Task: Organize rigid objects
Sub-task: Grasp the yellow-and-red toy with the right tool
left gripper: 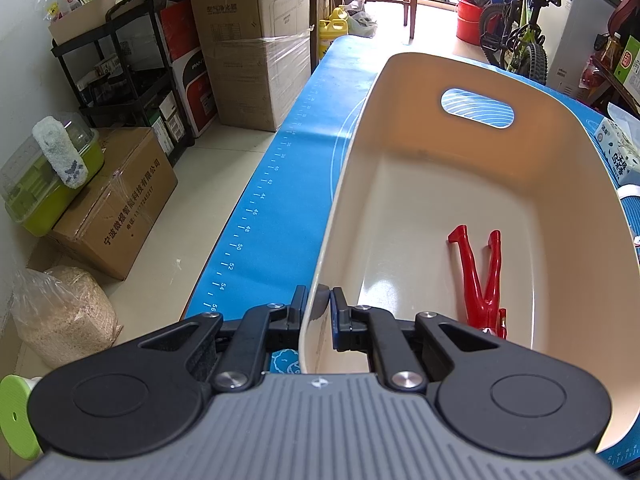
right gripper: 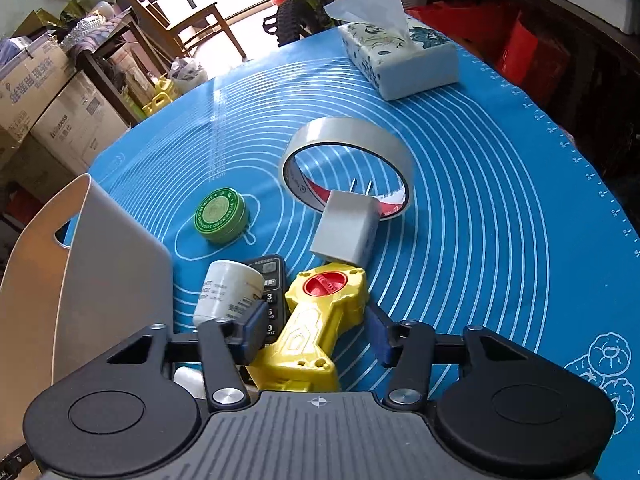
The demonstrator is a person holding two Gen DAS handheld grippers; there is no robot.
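My left gripper [left gripper: 319, 308] is shut on the near rim of a cream plastic bin [left gripper: 460, 184] that stands on the blue mat [left gripper: 272, 184]. A red plastic figure [left gripper: 482, 280] lies inside the bin. My right gripper [right gripper: 316, 334] is open, its fingers either side of a yellow toy with a red knob [right gripper: 316, 320]. Beside it lie a white jar [right gripper: 228, 294], a black remote [right gripper: 272, 280], a green round tin [right gripper: 221, 216], a white charger plug [right gripper: 346, 230] and a tape roll [right gripper: 348, 164]. The bin's wall [right gripper: 112, 264] shows at the left.
A tissue box [right gripper: 404, 56] sits at the mat's far side; it also shows in the left wrist view [left gripper: 618, 152]. Cardboard boxes [left gripper: 248, 44], a black shelf [left gripper: 120, 76] and a bicycle [left gripper: 516, 28] stand around the table. The mat's left edge drops to the floor.
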